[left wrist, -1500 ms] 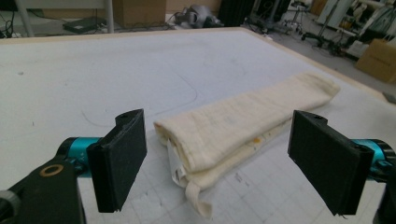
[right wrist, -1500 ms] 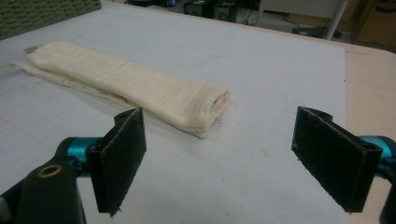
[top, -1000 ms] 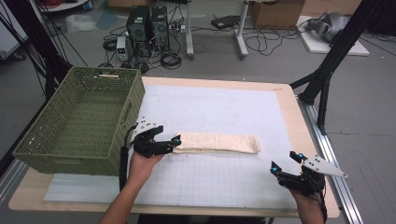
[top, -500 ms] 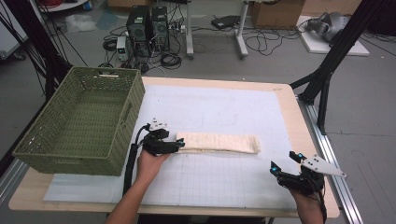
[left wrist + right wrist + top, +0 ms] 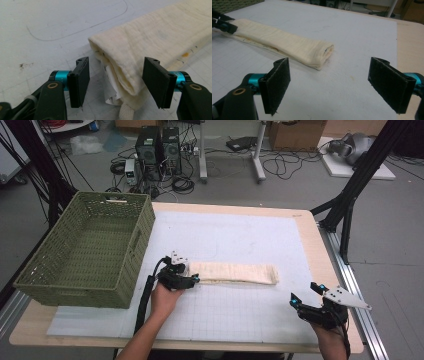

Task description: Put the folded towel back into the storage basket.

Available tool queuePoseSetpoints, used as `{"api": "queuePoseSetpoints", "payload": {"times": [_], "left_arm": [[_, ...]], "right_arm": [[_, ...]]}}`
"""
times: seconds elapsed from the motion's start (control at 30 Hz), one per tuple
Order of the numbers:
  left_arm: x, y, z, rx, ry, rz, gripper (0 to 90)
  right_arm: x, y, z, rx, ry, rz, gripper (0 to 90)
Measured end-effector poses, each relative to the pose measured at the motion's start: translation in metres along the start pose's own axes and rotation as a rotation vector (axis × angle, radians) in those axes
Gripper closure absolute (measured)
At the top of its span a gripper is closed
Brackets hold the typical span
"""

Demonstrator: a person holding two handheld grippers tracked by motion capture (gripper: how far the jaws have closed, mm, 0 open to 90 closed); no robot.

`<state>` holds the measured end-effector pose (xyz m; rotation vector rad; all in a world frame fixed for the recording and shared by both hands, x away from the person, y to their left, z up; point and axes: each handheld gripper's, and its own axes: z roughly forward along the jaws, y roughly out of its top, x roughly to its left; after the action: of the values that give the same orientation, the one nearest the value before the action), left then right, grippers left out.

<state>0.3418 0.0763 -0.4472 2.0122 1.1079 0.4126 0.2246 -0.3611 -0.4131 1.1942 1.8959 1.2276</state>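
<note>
A cream cloth, folded into a long strip (image 5: pixel 235 272), lies across the middle of the white mat (image 5: pixel 240 235). My left gripper (image 5: pixel 192 279) is at the strip's left end. In the left gripper view it is open (image 5: pixel 116 82), with its jaws standing on either side of the cloth's folded end (image 5: pixel 130 57) and not pressing it. A white label (image 5: pixel 110 90) sticks out of the fold. My right gripper (image 5: pixel 306 295) hovers open near the table's front right corner, apart from the cloth. In the right gripper view its jaws (image 5: pixel 334 85) stand wide with the strip's right end (image 5: pixel 319 53) beyond them.
A green woven basket (image 5: pixel 85 245) stands on the table's left side, just left of my left hand. The mat is marked with a grid, and bare wood (image 5: pixel 330 255) borders it on the right. Computer towers and cables (image 5: pixel 160 150) sit on the floor behind the table.
My left gripper has moved right and a little away from the basket, up to the cloth's left end. The right gripper has stayed in place.
</note>
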Motion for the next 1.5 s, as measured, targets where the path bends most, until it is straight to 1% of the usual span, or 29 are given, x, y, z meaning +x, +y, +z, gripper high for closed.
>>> {"api": "queuePoseSetpoints", "payload": {"times": [0.03,0.1,0.13,0.17,0.2,0.27,0.3,0.33,0.37,0.4,0.5,0.7,0.77,0.83,0.9,0.97,1.03,1.1,1.13,1.2,1.27,1.37,1.43,1.5], "left_arm": [[-0.001,0.0,0.0,0.0,0.0,0.003,41.1],[-0.002,0.0,0.0,-0.001,-0.015,0.012,48.8],[-0.003,0.0,0.0,-0.002,-0.02,0.017,50.7],[-0.003,0.0,0.0,-0.001,-0.029,0.026,55.6],[-0.003,0.0,0.0,-0.003,-0.047,0.033,55.6],[-0.005,0.0,-0.001,-0.005,-0.065,0.042,64.3],[-0.005,0.0,0.0,-0.007,-0.078,0.047,70.1],[-0.006,0.0,0.0,-0.01,-0.086,0.049,75.1],[-0.006,0.0,0.0,-0.008,-0.089,0.059,79.3],[-0.006,0.001,0.0,-0.01,-0.09,0.063,80.7],[-0.005,0.001,-0.001,-0.015,-0.093,0.059,81.7],[-0.002,0.001,-0.004,-0.045,-0.108,0.034,81.8],[-0.001,0.002,-0.006,-0.065,-0.114,0.031,81.8],[-0.001,0.002,-0.009,-0.091,-0.123,0.016,81.8],[-0.001,0.003,-0.012,-0.116,-0.129,0.015,81.8],[0.0,0.003,-0.014,-0.128,-0.137,0.02,81.8],[-0.001,0.003,-0.015,-0.133,-0.145,0.024,81.8],[-0.001,0.004,-0.016,-0.14,-0.15,0.024,81.8],[-0.001,0.004,-0.017,-0.144,-0.152,0.022,81.8],[-0.001,0.004,-0.017,-0.145,-0.156,0.021,81.8],[-0.001,0.004,-0.017,-0.143,-0.156,0.021,81.7],[-0.002,0.004,-0.018,-0.15,-0.153,0.025,81.7],[-0.002,0.004,-0.019,-0.153,-0.159,0.023,81.6],[-0.002,0.004,-0.019,-0.15,-0.161,0.028,81.5]], "right_arm": [[0.0,0.0,0.0,0.002,0.001,0.002,16.9],[0.0,0.0,0.0,0.004,0.003,0.007,16.9],[0.0,0.0,0.0,0.005,0.003,0.006,16.9],[0.0,0.0,0.001,0.004,0.003,0.003,16.9],[0.0,0.0,0.001,0.004,0.003,0.003,16.9],[0.0,0.0,0.001,0.007,0.005,0.003,16.9],[0.001,0.0,0.001,0.007,0.005,0.002,16.9],[0.001,0.0,0.001,0.008,0.006,0.0,16.9],[0.001,0.0,0.002,0.009,0.006,0.001,16.9],[0.001,0.0,0.002,0.011,0.006,-0.001,16.9],[0.001,0.0,0.002,0.01,0.007,0.005,16.9],[0.001,0.0,0.002,0.01,0.005,0.009,16.9],[0.001,0.0,0.002,0.01,0.003,0.015,16.8],[0.0,0.0,0.004,0.01,0.002,0.022,16.9],[0.001,0.0,0.005,0.014,0.003,0.026,16.8],[0.001,0.001,0.009,0.013,-0.002,0.035,16.9],[0.003,0.003,0.013,0.016,0.001,0.047,16.8],[0.006,0.005,0.018,0.024,0.005,0.038,16.8],[0.009,0.006,0.024,0.04,0.015,0.035,16.8],[0.01,0.006,0.027,0.046,0.017,0.034,16.9],[0.01,0.008,0.034,0.051,0.016,0.047,16.9],[0.008,0.012,0.047,0.07,0.004,0.053,17.5],[0.005,0.013,0.058,0.09,-0.001,0.065,21.4],[0.004,0.014,0.071,0.119,0.0,0.061,23.8]]}}
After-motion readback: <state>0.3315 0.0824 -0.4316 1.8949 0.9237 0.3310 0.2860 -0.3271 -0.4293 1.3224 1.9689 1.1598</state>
